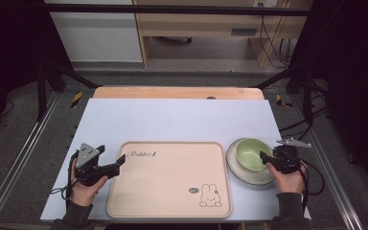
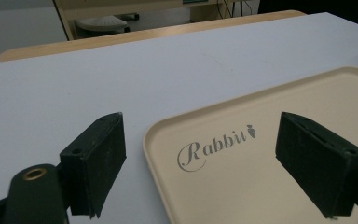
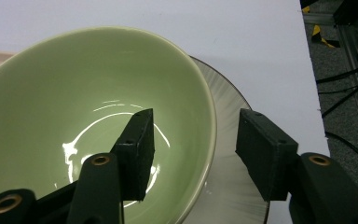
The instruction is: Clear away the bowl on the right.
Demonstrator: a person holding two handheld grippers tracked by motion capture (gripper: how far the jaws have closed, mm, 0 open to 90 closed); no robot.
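A pale green bowl (image 1: 251,153) sits on a white plate (image 1: 242,176) at the right of the table. My right gripper (image 1: 264,158) straddles the bowl's near-right rim. In the right gripper view one jaw is inside the bowl (image 3: 74,93) and the other outside it over the plate (image 3: 228,186); the right gripper (image 3: 196,116) is open, with gaps between pads and rim. A beige "Rabbit" tray (image 1: 167,177) lies in the middle. My left gripper (image 1: 120,163) is open at the tray's far-left corner. The left gripper (image 2: 200,140) has that corner of the tray (image 2: 261,186) between its jaws, untouched.
A pale blue mat (image 1: 172,120) covers the wooden table. Metal rails (image 1: 24,153) and black frame posts run along both sides. Cables (image 1: 316,177) lie on the floor to the right. A wooden desk (image 1: 196,24) stands beyond the table.
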